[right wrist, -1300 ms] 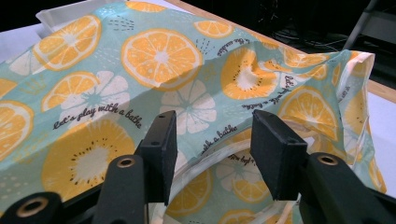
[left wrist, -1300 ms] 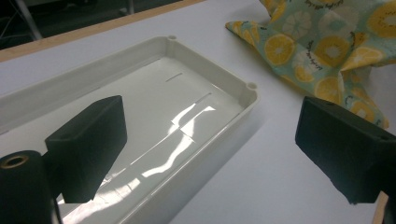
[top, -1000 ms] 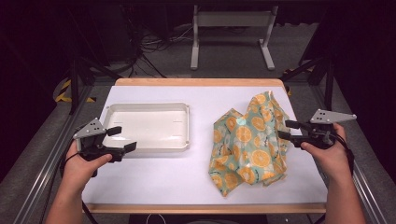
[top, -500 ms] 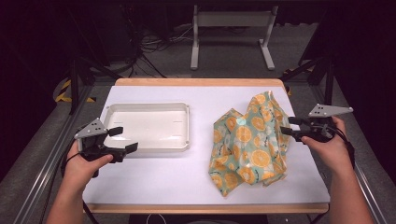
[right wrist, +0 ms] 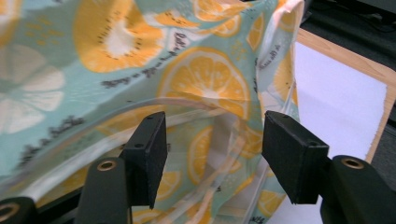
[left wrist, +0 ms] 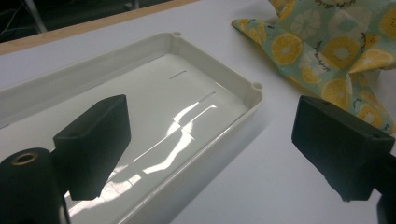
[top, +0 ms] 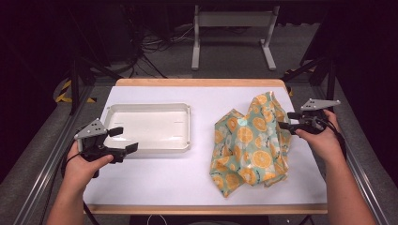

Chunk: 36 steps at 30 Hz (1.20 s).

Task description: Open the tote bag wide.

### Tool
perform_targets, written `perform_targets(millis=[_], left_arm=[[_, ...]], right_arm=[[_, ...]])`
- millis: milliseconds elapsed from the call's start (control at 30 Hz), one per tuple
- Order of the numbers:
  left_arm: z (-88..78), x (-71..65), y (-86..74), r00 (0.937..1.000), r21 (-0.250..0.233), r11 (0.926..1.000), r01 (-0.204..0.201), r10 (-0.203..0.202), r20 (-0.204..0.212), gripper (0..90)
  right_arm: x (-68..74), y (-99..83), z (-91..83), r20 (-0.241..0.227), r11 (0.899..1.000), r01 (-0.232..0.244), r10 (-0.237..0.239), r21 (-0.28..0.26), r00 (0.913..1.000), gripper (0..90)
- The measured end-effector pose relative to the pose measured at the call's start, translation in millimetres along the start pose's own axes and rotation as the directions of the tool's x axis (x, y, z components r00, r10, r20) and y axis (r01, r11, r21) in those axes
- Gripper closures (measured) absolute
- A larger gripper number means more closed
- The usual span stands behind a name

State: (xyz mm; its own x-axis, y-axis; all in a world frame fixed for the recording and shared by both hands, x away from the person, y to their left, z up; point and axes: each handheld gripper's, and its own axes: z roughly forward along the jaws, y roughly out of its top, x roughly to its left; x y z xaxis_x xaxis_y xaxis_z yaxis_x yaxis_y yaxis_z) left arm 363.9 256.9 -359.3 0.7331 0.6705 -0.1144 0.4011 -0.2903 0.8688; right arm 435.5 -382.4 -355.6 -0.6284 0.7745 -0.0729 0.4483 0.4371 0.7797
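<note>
The right gripper (top: 287, 120), jaws parted and just widening, faces the citrus-print cloth (top: 251, 143) directly ahead (nothing pinched yet). The left gripper (top: 123, 139) gapes empty, farther off.

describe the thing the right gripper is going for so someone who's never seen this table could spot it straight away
Start at the white table and look at its right half, away from the shallow white tray on the left. There lies a crumpled cloth, bunched up and rising into folds, with the open right gripper at its right edge. It is the only patterned thing there: pale teal, printed with orange citrus slices.
</note>
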Motion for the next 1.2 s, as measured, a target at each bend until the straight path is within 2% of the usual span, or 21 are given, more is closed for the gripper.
perform_targets(millis=[200, 500, 567, 600, 633, 667, 700, 800, 900, 1200], left_arm=[[1.2, -0.7, 0.2, 0.9999, 0.002, 0.9999, -0.010, 0.010, 0.005, 12.2], [1.4, -1.1, 0.3, 0.9996, -0.012, 0.9996, -0.026, 0.026, 0.012, 12.0], [1.9, -2.8, 0.7, 0.9989, -0.025, 0.9989, -0.040, 0.040, 0.022, 11.8], [1.9, -2.8, 0.7, 0.9989, -0.025, 0.9989, -0.040, 0.040, 0.022, 11.8], [2.2, -3.4, 1.0, 0.9986, -0.023, 0.9988, -0.042, 0.043, 0.029, 11.8], [3.1, -4.0, 1.2, 0.9985, -0.022, 0.9986, -0.047, 0.048, 0.027, 11.8], [3.6, -4.8, 1.0, 0.9988, -0.019, 0.9990, -0.040, 0.040, 0.028, 11.8], [3.9, -4.5, 1.2, 0.9985, -0.016, 0.9988, -0.047, 0.047, 0.028, 11.8], [3.5, -4.1, 1.2, 0.9989, -0.021, 0.9990, -0.039, 0.039, 0.026, 11.8], [5.2, -4.0, 1.1, 0.9991, -0.020, 0.9993, -0.032, 0.032, 0.028, 11.8]], right_arm=[[-7.0, -1.2, 11.1, 0.019, 0.999, 0.002, -0.003, 0.045, 0.9998, 41.9], [-14.5, -3.1, 28.9, 0.046, 0.999, 0.009, -0.011, 0.042, 0.9989, 47.2], [-15.2, -2.7, 31.4, 0.042, 0.999, 0.001, -0.004, 0.052, 0.9991, 53.6], [-15.2, -2.7, 31.4, 0.042, 0.999, 0.001, -0.004, 0.052, 0.9991, 53.6], [-14.8, -2.6, 31.6, 0.042, 0.998, 0.000, -0.002, 0.056, 0.9991, 63.8], [-14.9, -2.5, 31.1, 0.046, 0.998, 0.000, -0.002, 0.058, 0.9989, 70.2], [-15.1, -2.5, 29.3, 0.048, 0.999, -0.006, 0.004, 0.047, 0.9989, 77.7], [-15.9, -1.7, 20.7, 0.038, 0.999, -0.035, 0.035, -0.005, 0.9987, 88.7], [-15.7, -1.3, 13.2, 0.009, 0.997, -0.062, 0.063, -0.038, 0.9980, 90.0], [-14.9, 2.2, -18.5, -0.044, 0.987, -0.103, 0.098, -0.121, 0.9942, 90.0]])
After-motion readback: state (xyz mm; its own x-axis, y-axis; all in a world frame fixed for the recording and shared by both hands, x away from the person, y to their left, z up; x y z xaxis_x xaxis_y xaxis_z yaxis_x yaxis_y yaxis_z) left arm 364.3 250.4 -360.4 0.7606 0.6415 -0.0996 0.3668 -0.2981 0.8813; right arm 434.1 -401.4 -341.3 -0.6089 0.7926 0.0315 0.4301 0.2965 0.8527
